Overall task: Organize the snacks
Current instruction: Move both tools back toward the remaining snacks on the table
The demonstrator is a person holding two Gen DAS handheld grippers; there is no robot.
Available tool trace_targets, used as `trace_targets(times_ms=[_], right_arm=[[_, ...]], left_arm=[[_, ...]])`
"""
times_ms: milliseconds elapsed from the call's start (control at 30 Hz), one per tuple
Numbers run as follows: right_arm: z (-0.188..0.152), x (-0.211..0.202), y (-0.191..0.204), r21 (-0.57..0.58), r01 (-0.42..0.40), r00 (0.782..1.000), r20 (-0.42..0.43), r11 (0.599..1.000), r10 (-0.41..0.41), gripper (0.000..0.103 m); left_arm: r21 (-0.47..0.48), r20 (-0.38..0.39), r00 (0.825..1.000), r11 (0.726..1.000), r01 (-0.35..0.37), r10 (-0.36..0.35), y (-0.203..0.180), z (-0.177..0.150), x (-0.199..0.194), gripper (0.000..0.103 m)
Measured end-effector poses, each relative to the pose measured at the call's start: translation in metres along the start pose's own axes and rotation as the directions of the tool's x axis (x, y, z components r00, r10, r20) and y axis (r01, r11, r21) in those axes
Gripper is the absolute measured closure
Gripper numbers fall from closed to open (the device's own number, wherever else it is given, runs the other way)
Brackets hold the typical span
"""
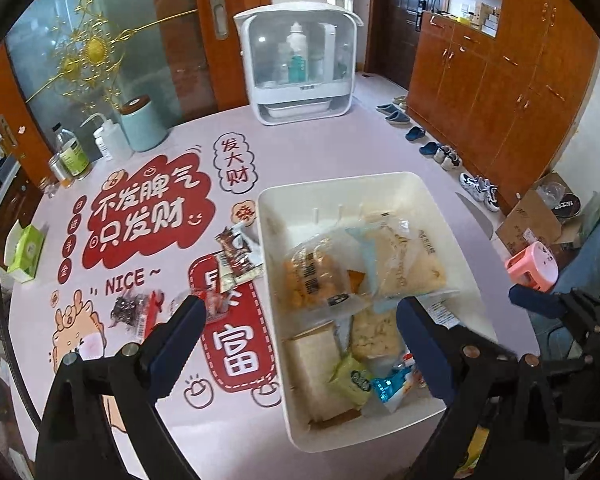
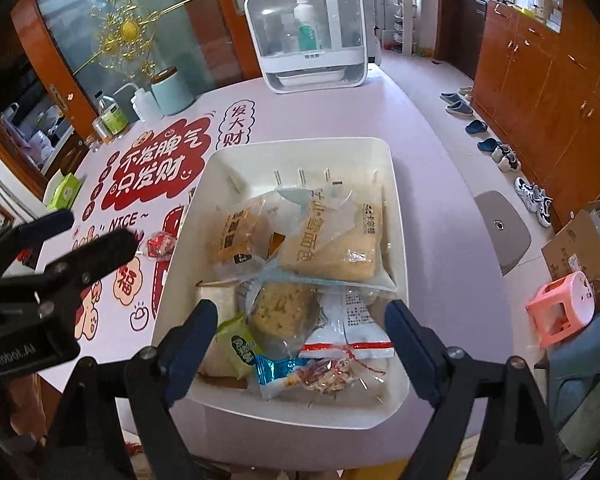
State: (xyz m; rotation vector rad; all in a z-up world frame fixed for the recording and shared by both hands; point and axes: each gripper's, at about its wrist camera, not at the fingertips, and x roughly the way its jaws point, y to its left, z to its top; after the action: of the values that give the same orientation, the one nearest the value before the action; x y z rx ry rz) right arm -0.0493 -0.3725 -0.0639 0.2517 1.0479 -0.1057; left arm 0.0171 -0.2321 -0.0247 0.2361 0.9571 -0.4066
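Observation:
A white bin [image 1: 452, 216] [image 2: 396, 184] on the pink table holds several bagged breads and small snack packs. Loose snacks lie left of it: brown sachets [image 1: 236, 258], a dark packet with red edge [image 1: 134, 312] and a small red-clear candy [image 1: 212, 304] [image 2: 160, 243]. My left gripper [image 1: 300, 322] is open and empty, hovering over the bin's left rim; its left finger [image 1: 188, 320] is by the candy. It also shows at the left of the right wrist view [image 2: 88, 236]. My right gripper [image 2: 302, 320] is open and empty above the bin's near end.
A white sterilizer cabinet [image 1: 300, 60] stands at the table's far edge. A mint canister [image 1: 142, 122], squeeze bottle and jars stand far left, a green tissue box [image 1: 26, 250] at left. Shoes, a pink stool [image 1: 534, 266] and cardboard boxes are on the floor right.

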Motion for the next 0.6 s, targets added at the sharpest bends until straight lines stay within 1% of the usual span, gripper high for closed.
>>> trace_targets(times_ms=[300, 500, 600], right_arm=[[0.005, 0.006, 0.019, -0.005, 0.009, 1.000, -0.008, 1.000, -0.009, 0.017], [0.009, 0.009, 0.045, -0.013, 0.009, 1.000, -0.006, 1.000, -0.010, 0.017], [0.009, 0.011, 0.064, -0.015, 0.008, 1.000, -0.008, 1.000, -0.008, 0.017]], left_arm=[[-0.040, -0.015, 0.999, 0.999, -0.035, 0.034, 0.033, -0.021, -0.006, 0.007], [-0.079, -0.014, 0.998, 0.995, -0.060, 0.059, 0.070, -0.036, -0.014, 0.007], [-0.107, -0.022, 0.997, 0.992, -0.071, 0.069, 0.097, -0.047, -0.018, 0.007]])
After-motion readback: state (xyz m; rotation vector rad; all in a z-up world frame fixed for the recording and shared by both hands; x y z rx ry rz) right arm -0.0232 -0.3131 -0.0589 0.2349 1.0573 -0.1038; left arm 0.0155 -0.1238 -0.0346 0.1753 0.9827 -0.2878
